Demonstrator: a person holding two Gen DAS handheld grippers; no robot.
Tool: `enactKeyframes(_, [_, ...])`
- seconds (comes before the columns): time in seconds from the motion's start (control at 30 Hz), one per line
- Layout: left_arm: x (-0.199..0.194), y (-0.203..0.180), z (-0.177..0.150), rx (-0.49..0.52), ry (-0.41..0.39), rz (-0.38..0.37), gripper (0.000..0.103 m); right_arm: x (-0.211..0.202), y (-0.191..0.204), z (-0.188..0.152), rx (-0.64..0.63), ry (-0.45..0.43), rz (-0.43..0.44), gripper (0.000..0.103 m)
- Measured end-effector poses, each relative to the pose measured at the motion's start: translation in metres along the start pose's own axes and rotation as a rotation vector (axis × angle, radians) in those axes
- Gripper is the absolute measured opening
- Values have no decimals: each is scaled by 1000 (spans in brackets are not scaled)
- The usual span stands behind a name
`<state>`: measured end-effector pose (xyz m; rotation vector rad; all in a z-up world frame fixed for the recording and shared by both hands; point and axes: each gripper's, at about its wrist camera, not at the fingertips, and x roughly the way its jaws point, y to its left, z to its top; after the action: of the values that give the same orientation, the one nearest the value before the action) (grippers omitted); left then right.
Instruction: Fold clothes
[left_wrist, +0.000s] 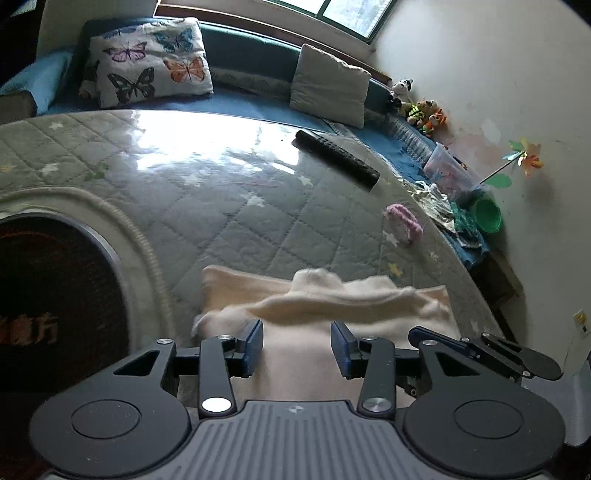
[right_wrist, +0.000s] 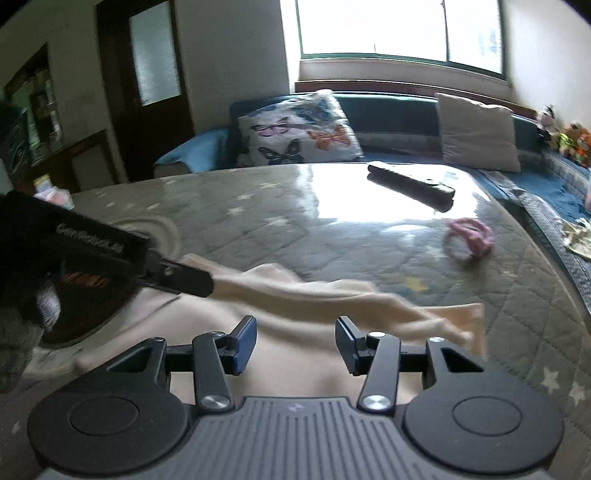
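A cream garment (left_wrist: 332, 299) lies rumpled on the quilted table cover (left_wrist: 229, 206), with a long fold running across its top. My left gripper (left_wrist: 297, 341) hovers over its near part, jaws open, and only flat cloth shows between the blue pads. The right gripper (left_wrist: 424, 334) shows just beside it on the right. In the right wrist view my right gripper (right_wrist: 296, 341) is open too, above the same garment (right_wrist: 325, 299), gripping nothing. The left gripper (right_wrist: 201, 284) comes in from the left there, its tip at the cloth's far left corner.
A black remote (left_wrist: 336, 158) and a pink hair tie (left_wrist: 404, 219) lie farther back on the table. A dark round object (left_wrist: 55, 295) sits at the left. Behind are a butterfly pillow (left_wrist: 147, 62), a grey cushion (left_wrist: 328, 85), toys (left_wrist: 424, 110) and a green cup (left_wrist: 487, 214).
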<state>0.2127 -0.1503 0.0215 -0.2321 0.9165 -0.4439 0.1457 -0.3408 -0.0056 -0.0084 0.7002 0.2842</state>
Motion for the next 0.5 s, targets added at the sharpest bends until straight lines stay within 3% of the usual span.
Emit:
enactKeyframes(0.27, [-31,14,-34,25,-18,46,48,-11,55,-23,-147,-3,10,51])
enactKeyframes(0.5, [-33,23,-56,43,-9,99,50,-19,88,-44,-227,-13,-8,51])
